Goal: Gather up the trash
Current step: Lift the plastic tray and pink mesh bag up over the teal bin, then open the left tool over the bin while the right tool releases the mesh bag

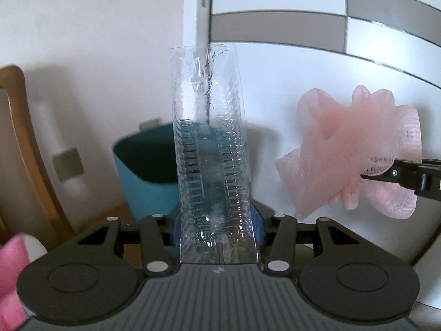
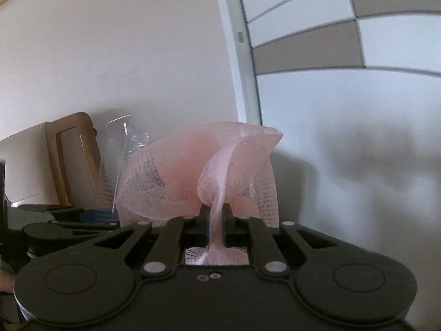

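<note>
Left wrist view: left gripper (image 1: 217,229) clamped on a clear plastic tray (image 1: 210,149), ribbed, long and narrow, standing upright between the blue finger pads (image 1: 259,230) and rising straight ahead of the gripper. Dark hair-like fibres cling near the tray's top. Teal bin (image 1: 143,173) sits ahead and slightly left, partly seen through the tray, on a wooden surface. Wooden chair frame (image 1: 30,149) far left against the white wall (image 1: 96,41). Pink cloth-like patch (image 1: 11,273) at the lower left edge, cannot tell what it is. To the right of the left gripper, pink foam net (image 1: 350,149) hangs in the air, pinched by the right gripper (image 1: 366,176), which enters from the right edge. Net and tray are apart, near each other at about the same height.

Right wrist view: right gripper (image 2: 215,220) closed tight on a twisted strand of the pink foam net (image 2: 198,173), which fans out ahead of the fingers and bunches behind them too. Clear plastic tray (image 2: 121,160) shows to the left, just behind the net's edge, with the left gripper's body (image 2: 55,220) below it. Chair frame (image 2: 69,160) beyond that. White and grey panelled door (image 2: 330,55) ahead to the right.
</note>
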The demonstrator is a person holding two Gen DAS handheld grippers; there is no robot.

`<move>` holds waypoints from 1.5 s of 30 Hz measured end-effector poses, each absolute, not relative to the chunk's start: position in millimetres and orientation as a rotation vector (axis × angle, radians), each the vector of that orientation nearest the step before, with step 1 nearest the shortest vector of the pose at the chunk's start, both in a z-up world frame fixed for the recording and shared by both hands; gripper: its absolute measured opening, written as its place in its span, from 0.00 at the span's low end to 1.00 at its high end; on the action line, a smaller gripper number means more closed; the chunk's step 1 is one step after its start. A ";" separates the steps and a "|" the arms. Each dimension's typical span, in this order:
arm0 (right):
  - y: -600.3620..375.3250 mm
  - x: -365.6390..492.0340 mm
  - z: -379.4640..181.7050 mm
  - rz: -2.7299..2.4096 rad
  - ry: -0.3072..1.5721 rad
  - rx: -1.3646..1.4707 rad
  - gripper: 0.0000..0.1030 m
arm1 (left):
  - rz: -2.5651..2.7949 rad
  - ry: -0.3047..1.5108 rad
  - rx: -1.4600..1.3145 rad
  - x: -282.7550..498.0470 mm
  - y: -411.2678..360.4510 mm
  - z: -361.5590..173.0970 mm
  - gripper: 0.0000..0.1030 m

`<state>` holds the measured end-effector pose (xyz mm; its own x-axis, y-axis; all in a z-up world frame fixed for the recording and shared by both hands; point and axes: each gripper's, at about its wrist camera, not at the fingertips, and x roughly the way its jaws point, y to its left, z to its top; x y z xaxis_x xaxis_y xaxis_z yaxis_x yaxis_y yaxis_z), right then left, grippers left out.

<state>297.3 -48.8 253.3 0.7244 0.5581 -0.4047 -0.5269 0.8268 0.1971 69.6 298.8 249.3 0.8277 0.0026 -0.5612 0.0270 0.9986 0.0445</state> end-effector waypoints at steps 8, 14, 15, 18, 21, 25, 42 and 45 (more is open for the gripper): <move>-3.5 337.3 275.3 0.599 0.469 0.030 0.07 | 0.046 0.581 0.061 136.9 327.6 279.1 0.47; 29.7 385.8 268.7 0.576 0.512 0.031 0.07 | 0.092 0.581 0.068 189.2 344.6 290.1 0.48; 34.8 393.0 265.8 0.577 0.521 0.027 0.07 | 0.095 0.588 0.058 196.4 347.4 289.9 0.48; 54.3 415.4 258.1 0.558 0.540 0.000 0.07 | 0.105 0.619 0.046 220.0 353.5 284.8 0.48; 68.3 427.6 248.8 0.557 0.558 -0.025 0.07 | 0.116 0.654 0.049 243.2 356.8 276.0 0.48; 85.5 437.6 234.7 0.572 0.581 -0.081 0.07 | 0.116 0.704 0.029 268.9 361.0 259.6 0.48; 137.9 480.7 178.9 0.616 0.675 -0.276 0.14 | 0.144 0.957 0.082 342.7 360.5 190.4 0.48; 139.4 480.9 176.3 0.624 0.676 -0.290 0.19 | 0.143 0.978 0.065 349.5 362.8 183.2 0.49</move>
